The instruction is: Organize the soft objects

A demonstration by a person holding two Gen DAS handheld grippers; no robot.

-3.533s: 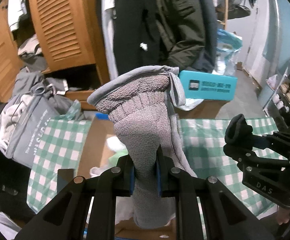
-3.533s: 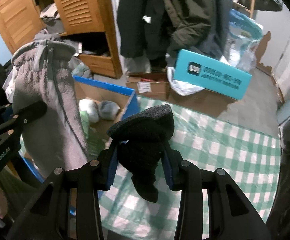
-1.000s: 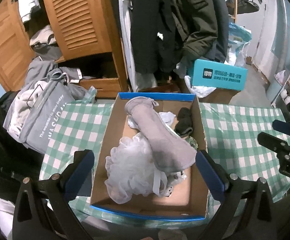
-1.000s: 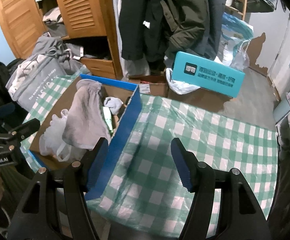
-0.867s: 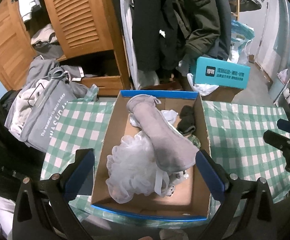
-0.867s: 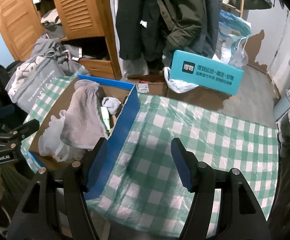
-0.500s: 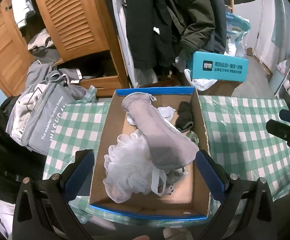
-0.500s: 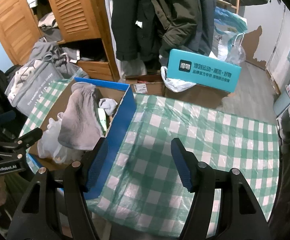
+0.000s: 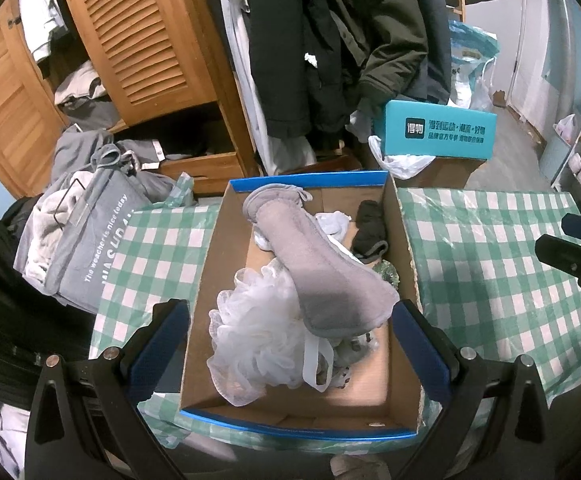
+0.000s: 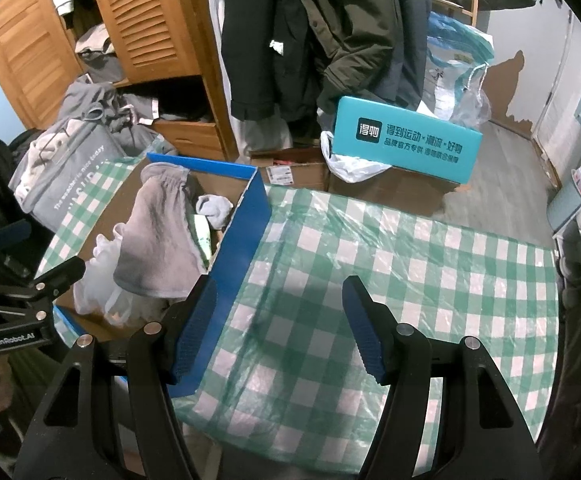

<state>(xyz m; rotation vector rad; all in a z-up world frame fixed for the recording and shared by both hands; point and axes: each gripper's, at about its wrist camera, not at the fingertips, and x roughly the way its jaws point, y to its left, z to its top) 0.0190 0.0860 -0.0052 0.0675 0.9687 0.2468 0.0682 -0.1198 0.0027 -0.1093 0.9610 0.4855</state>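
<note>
Your left gripper hangs above the near end of the cardboard box with its fingers spread wide and nothing between them; your right gripper is the same, fingers wide apart over bare checked cloth on the bench. Both look held high and back, probably so you can survey what is left.

The soft things all lie in the box: the grey sock slants across the middle, propped on the white bath pouf at the near end, with a dark sock and a white sock tucked toward the far right corner. The grey sock sits highest, so it may stand proud of the rim; I cannot tell.

The box occupies the left part of the bench, its blue wall just beside your right gripper's left finger. To the right of that wall the cloth is open to the far and right edges, giving you free room. No loose soft item shows there, so the sorting looks nearly finished.
</note>
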